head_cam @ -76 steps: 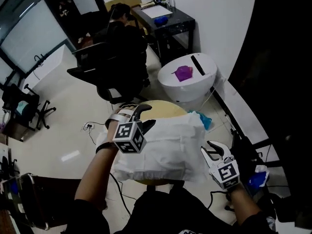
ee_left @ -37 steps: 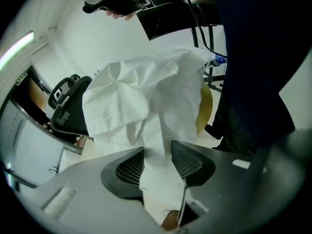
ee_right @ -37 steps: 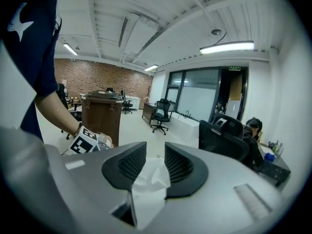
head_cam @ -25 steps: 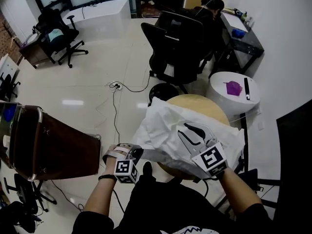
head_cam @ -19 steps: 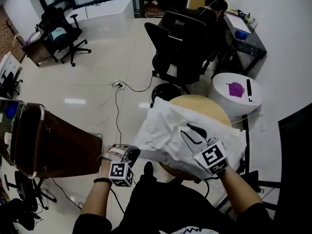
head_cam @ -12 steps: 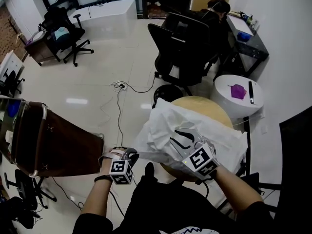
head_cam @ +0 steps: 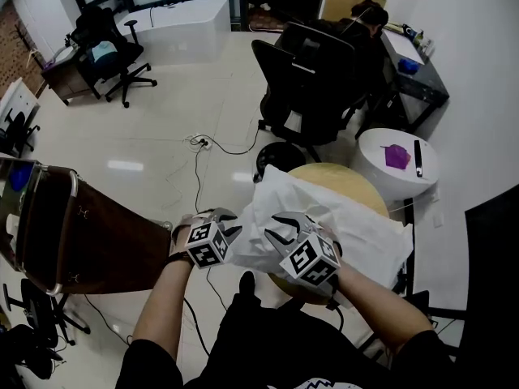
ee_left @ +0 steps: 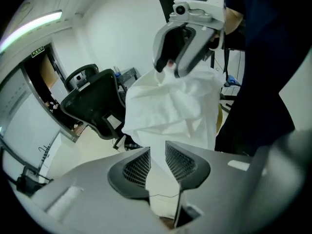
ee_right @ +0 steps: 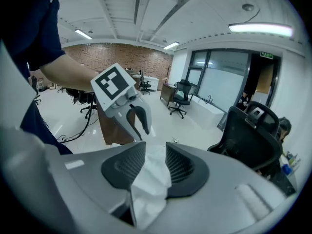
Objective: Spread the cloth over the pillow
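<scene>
Two black-and-white marker cubes [head_cam: 205,244] [head_cam: 309,258], white cloth [head_cam: 280,203]

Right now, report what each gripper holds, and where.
Right gripper: cloth, pinched at its bunched near edge, jaws just opening slightly. Left gripper: nothing; jaws just opened, cloth loose between them.

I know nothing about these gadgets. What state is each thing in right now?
left gripper: jaws have just been opening, now apart; cloth edge lies loose between them.
right gripper: jaws have just been opening a little, but pads grip bunched cloth.
cloth: crumpled, draped over the round table, near edge lifted.
round table: mostly covered.
</scene>
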The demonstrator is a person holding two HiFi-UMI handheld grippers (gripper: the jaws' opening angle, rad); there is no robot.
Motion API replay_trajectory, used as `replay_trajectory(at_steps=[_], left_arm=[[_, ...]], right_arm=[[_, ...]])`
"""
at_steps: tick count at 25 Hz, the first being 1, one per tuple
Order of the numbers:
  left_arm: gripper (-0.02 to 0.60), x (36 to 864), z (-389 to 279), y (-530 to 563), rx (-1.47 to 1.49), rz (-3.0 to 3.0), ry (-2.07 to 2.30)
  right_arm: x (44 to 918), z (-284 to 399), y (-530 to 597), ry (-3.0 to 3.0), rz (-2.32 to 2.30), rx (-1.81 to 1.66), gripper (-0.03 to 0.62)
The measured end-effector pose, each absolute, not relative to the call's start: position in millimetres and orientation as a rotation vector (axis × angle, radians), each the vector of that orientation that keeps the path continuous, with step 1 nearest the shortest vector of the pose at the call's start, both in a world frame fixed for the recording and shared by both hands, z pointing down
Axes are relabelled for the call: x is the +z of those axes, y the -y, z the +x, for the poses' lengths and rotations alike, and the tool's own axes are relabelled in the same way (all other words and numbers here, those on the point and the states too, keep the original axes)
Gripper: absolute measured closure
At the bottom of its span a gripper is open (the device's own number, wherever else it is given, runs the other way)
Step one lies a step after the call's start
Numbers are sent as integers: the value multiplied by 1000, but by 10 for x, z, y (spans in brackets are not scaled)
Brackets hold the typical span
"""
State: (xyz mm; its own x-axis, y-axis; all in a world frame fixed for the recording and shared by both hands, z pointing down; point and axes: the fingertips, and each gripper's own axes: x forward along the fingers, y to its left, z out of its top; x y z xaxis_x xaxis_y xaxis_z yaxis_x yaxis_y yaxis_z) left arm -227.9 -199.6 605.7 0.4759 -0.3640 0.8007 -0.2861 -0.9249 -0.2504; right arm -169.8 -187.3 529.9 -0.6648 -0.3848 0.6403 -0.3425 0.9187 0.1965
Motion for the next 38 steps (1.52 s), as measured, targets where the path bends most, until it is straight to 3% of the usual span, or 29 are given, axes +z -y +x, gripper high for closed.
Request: replay_trajectory(at_steps=[6, 12, 14, 19, 30, 38], left_arm=[[386, 5917, -1900, 2560, -1311, -2867, -479], [384, 6045, -1656, 2644, -1302, -2920, -300], [413, 6087, -1621, 2636, -1322, -2886, -260], [577, 5986, -1591, 2616, -1278, -2787, -276], [581, 5074, -1883, 1702, -997, -2640, -321], [581, 5141, -2107, 979, -986, -2706, -335]], right_arm=[[5282, -1710, 1906, 2355, 562, -70, 454], [5290, -1546, 1911, 2327, 649, -27, 454], [5292, -1469, 1927, 2324, 682, -7, 454], [5196, -1264, 1996, 2316, 764, 14, 454], [4643, -861, 2276, 2358, 883, -78, 454], [4601, -845, 2668, 2338, 809, -112, 454]])
